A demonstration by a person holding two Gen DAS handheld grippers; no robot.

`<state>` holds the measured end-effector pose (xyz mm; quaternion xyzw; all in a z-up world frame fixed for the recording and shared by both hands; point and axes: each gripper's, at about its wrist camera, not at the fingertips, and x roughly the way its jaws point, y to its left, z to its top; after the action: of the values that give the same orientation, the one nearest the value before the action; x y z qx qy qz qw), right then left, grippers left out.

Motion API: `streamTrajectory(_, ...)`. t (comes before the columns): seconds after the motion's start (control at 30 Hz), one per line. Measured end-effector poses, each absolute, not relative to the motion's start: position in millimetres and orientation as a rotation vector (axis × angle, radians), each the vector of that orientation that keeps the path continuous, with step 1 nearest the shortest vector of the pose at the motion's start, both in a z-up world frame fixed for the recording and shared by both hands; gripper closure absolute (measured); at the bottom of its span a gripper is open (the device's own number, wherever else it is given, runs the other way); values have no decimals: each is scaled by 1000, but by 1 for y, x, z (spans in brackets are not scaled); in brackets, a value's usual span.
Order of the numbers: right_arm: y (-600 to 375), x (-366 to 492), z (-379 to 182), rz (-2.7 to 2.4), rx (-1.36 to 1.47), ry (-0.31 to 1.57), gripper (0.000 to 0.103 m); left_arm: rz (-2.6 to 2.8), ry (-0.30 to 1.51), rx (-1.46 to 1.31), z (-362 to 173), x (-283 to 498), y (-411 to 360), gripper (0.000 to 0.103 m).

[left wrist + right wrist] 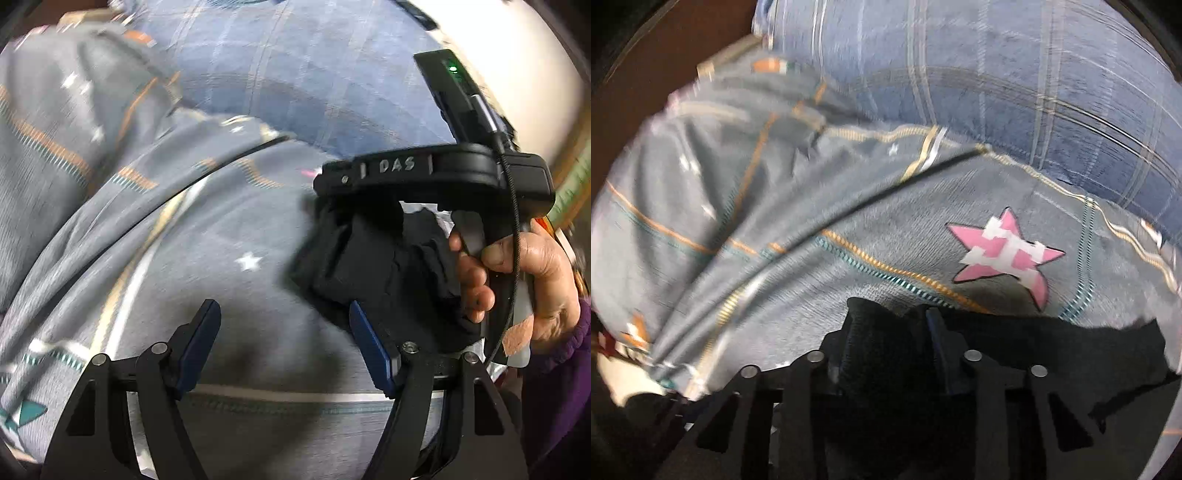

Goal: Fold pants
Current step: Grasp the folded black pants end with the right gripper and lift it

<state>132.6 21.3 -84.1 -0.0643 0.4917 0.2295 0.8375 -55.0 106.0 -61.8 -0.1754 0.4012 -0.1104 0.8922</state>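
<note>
Here, my right gripper (886, 332) clamps a bunched fold of the black pants (1052, 354) right at its fingertips; my left gripper (284, 332) gapes empty just beside. Thick bunching risks slipping, dragging the grey quilt (849, 206) underneath.

Grey star-print quilt (849, 229) beside blue plaid blanket (1015, 92)
</note>
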Motion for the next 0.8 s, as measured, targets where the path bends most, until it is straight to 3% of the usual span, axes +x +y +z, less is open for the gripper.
streamTrajectory(0.07, 5, 124, -72, 506, -58, 992, 88, -267, 805, -340, -58, -55, 97, 31)
streamTrajectory(0.1, -9, 120, -66, 526, -5, 961, 92, -292, 797, -340, -57, -55, 93, 31)
streamTrajectory(0.57, -184, 63, -68, 596, 555, 676, 92, -584, 635, -193, -41, -40, 4, 31)
streamTrajectory(0.8, -248, 67, -73, 595, 712, 605, 93, -697, 678, -191, -33, -28, -48, 32)
